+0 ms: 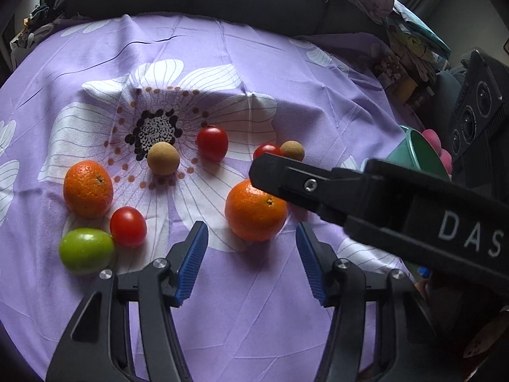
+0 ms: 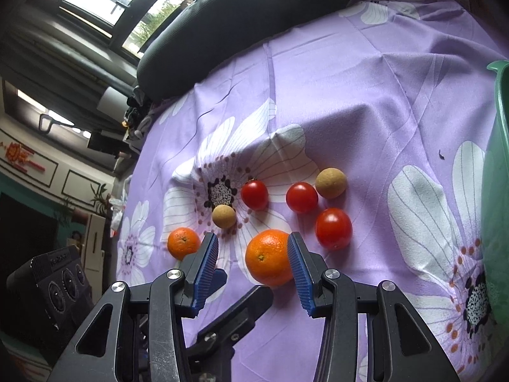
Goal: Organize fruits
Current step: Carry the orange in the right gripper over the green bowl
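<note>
1. Right gripper (image 2: pixel 253 273) poised with fingers wide on either side of the near orange (image 2: pixel 269 257), right pad (image 2: pixel 299 273) just touching the peel, left pad clear; no squeeze yet, by the look of it.
2. Left gripper (image 1: pixel 251 264) hanging behind the same orange (image 1: pixel 256 210) at 6 o'clock, fingers wide and holding nothing, seemingly kept back to leave the pick to the other tool.
3. Spread loose over the purple floral cloth (image 1: pixel 286 63): second orange (image 1: pixel 88 188) at 9 o'clock of the near one, green fruit (image 1: pixel 86 250) and a tomato (image 1: pixel 128 226) touching at about 8 o'clock, a tan longan (image 1: pixel 163 158) and another tomato (image 1: pixel 212 144) toward 11 o'clock.
4. Green bowl (image 2: pixel 498 191) waiting at 3 o'clock in the right wrist view, probably the destination for the sorted fruit.
5. Likely next: a gentle close on the orange, round enough to roll off one pad if pinched off-centre.
</note>
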Demonstrator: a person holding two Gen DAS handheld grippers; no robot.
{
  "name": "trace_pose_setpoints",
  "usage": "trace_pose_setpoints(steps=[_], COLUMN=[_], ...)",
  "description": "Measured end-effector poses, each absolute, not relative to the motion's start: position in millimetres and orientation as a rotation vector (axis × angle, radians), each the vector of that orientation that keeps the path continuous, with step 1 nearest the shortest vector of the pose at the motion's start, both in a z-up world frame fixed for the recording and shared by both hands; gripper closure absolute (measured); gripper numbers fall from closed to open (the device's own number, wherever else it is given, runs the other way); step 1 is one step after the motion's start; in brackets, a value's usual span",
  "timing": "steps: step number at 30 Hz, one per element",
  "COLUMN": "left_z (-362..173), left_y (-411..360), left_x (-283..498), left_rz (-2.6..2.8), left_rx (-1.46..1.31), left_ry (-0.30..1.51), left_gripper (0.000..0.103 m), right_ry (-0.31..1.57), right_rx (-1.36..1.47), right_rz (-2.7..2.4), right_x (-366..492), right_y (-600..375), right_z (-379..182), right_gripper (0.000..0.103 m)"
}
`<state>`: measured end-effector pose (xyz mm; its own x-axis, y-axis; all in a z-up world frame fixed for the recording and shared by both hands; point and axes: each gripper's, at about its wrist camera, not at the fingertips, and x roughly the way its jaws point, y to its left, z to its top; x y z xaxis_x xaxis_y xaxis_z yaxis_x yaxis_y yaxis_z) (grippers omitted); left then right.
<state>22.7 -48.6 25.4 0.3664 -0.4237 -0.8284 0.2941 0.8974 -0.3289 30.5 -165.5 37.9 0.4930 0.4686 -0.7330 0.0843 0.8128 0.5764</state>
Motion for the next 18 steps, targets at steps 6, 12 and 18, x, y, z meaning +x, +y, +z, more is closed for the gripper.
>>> trace_pose_setpoints(steps=[6,12,18], left_z=[20,12,15], left_y=[-52,-53,-49], left_x=[29,33,35], left_rz=[-0.481,-0.49,-0.487], left_rx=[-0.151,-0.173,-0.187], left_ry=[1.115,1.144,1.121], left_gripper=[0.047,0.057,0.059], right_ry=[1.09,1.146,1.146], right_rx=[0.598,0.604,0.587], right_rz=[0.239,0.237,0.25], right_x=[38,44,44], right_y=[-165,-165,-161], right_z=[26,13,10], right_gripper=[0.056,0.056,0.055])
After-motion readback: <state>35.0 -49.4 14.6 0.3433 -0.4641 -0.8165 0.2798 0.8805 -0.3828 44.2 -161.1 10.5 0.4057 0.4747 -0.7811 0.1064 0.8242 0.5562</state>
